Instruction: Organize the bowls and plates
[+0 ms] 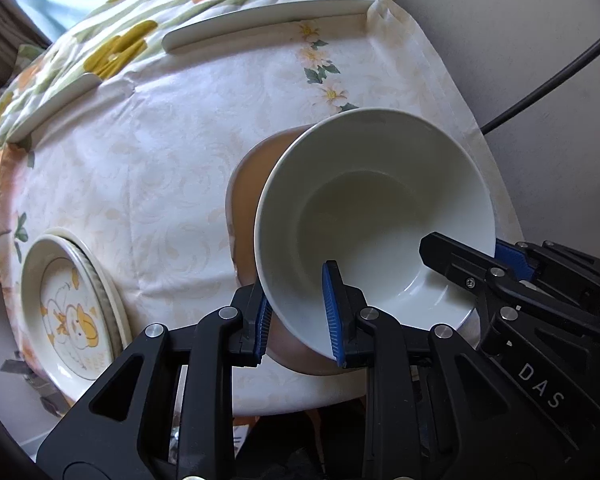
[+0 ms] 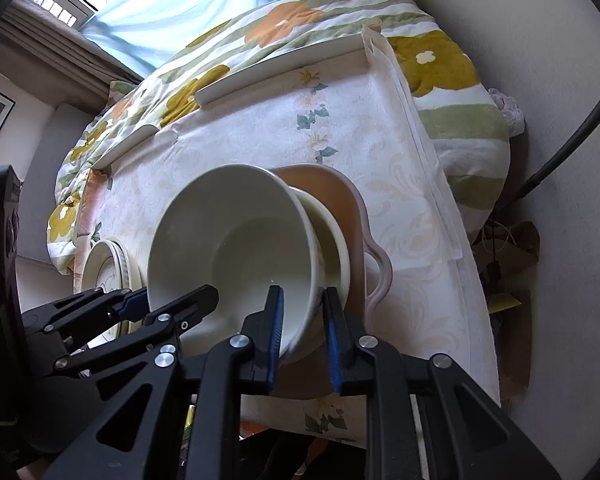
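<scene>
On the bench (image 1: 148,184), under a pale cloth with faint swirls and small flowers, we see a smooth white bowl (image 1: 374,216). It is round, shiny and deep, and it looks like china. We hold it with both tools. Our left tool (image 1: 298,314) is pinched shut on the near rim, one blue ribbed pad inside the bowl and one outside. Our right tool (image 2: 302,330) is pinched shut on the rim further round, in the same way. From the left wrist camera the right tool (image 1: 464,254) reaches in from the side.

The bowl is tipped, so its open mouth faces up and toward us. It sits over a flat tan tray (image 2: 324,188) with a curvy pink edge. From the right wrist camera a second white bowl (image 2: 332,236) shows just behind and under the first one; we cannot tell if they touch.

Near the bench edge lies a stack of plates (image 1: 66,300), and the top plate has yellow cartoon chicks on it. Two long white slats (image 1: 260,24) lie along the far edge of the cloth. Behind them is a soft blanket (image 2: 284,24) with big orange and mustard flowers. A light blue curtain (image 2: 168,4) hangs at the window, and a black cable (image 1: 556,76) runs down the plain wall.
</scene>
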Tool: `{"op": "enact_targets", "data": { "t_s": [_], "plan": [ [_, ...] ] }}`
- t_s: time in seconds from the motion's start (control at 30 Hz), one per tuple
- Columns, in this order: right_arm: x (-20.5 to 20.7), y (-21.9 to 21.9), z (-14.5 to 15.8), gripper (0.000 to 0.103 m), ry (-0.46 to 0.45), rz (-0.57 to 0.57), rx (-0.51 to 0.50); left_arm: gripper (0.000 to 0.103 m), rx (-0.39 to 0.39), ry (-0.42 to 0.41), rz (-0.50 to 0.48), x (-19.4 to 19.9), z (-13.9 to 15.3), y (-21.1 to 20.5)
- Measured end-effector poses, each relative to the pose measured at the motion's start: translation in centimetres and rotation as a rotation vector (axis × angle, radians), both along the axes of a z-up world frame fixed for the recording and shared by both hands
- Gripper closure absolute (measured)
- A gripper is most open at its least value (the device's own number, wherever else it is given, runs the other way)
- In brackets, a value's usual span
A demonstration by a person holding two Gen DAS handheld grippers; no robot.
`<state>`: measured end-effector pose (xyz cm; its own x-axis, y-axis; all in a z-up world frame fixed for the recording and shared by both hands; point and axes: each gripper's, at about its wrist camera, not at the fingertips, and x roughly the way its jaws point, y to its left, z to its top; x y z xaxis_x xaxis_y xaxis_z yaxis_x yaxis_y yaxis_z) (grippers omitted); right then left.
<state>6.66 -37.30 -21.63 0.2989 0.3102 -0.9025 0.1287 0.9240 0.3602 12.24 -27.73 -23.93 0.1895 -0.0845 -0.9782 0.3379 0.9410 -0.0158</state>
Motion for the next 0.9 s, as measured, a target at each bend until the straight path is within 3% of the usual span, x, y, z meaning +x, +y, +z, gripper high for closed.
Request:
{"op": "enact_targets", "data": {
  "t_s": [0.6,0.9],
  "plan": [
    [0.5,-0.5,0.4,0.083,0.030,-0.027,-0.026,0.082,0.099,0.012,-0.043,0.1,-0.8,-1.2],
    [0.1,-1.1,1.5,0.083,0.009,-0.051,-0.008,0.082,0.056,-0.002,-0.039,0.2,1.0,-0.5]
  ]
}}
